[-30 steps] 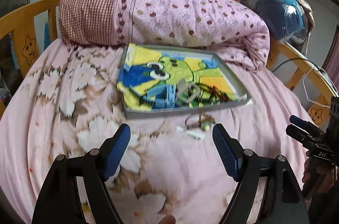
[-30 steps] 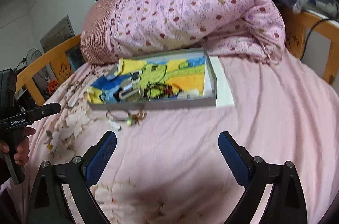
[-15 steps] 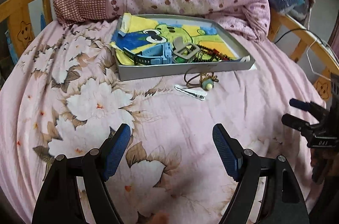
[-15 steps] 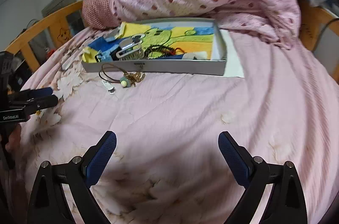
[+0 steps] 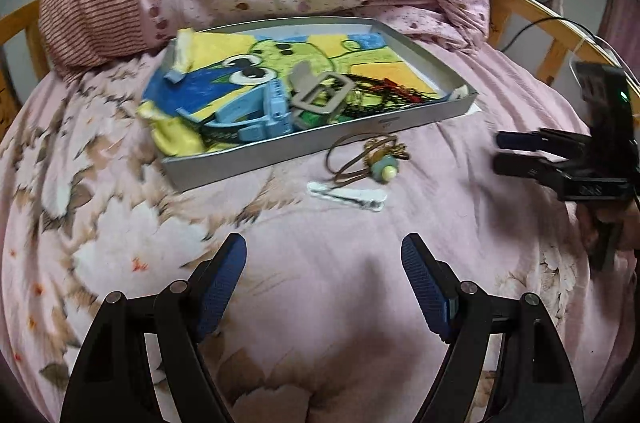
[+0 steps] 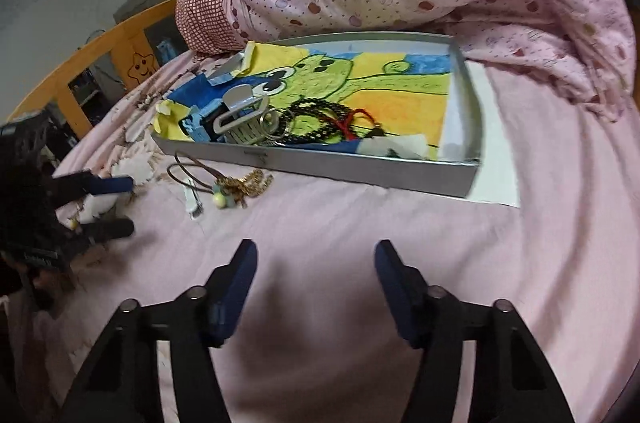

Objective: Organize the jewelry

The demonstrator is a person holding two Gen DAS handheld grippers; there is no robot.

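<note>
Left gripper (image 5: 323, 279) blue-padded, spread wide, empty, over pink floral bedsheet (image 5: 120, 243); right gripper (image 6: 315, 277) likewise parted, holding nothing; beyond, white hair clip (image 5: 347, 195), brown cord necklace with pale bead and gold chain (image 5: 370, 159) on sheet, just beside shallow grey tray (image 5: 304, 145); inside tray, blue strap (image 5: 248, 121), grey buckle (image 5: 322, 95), dark beaded bracelet (image 6: 320, 121).

A grey tray (image 5: 280, 147) is lying on the bed, holding a blue watch (image 5: 256, 119), a grey buckle (image 5: 320, 95) and dark beads (image 6: 320, 115) — a cord necklace (image 5: 368, 159) and white clip (image 5: 348, 195) are lying just outside its near edge.
</note>
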